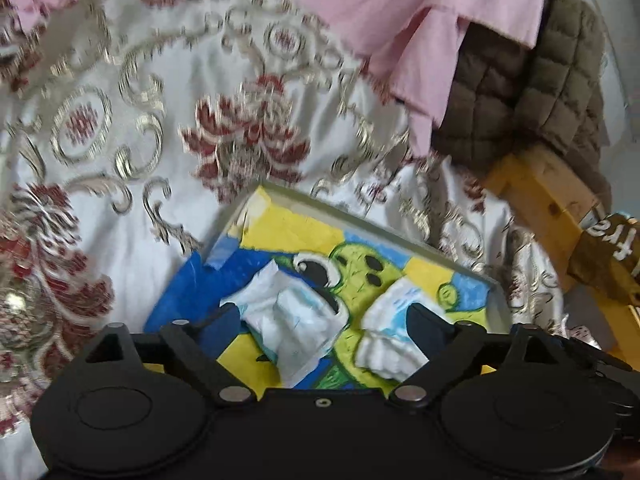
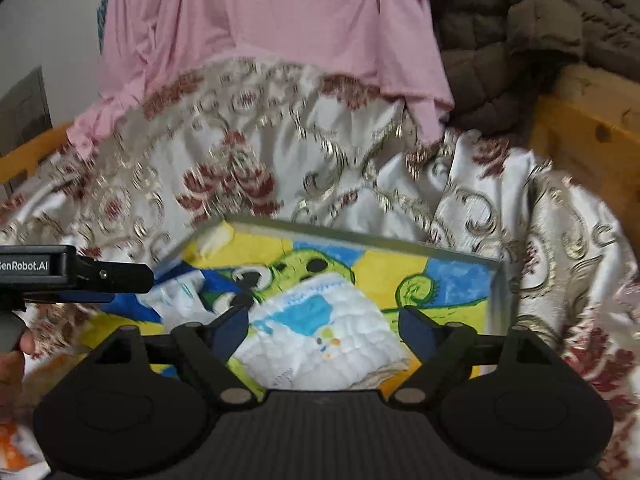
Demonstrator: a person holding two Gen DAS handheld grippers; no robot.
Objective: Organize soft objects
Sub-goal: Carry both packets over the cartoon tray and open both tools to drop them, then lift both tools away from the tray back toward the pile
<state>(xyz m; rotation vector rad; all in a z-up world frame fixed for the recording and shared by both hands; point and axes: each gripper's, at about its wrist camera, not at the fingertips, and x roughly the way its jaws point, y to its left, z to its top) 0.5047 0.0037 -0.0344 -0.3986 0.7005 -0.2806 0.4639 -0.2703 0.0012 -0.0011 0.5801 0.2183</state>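
On left gripper (image 2: 120,276) body: "GenRobot.AI"; jaws wide, empty; right gripper (image 2: 324,322) wide over diaper (image 2: 320,336)

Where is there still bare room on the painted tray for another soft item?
The painted tray is free along its far edge and far right corner, between the rim and the diaper. Its near middle is crowded: that diaper lies between the open right gripper, and another white diaper beside it at the open left gripper.
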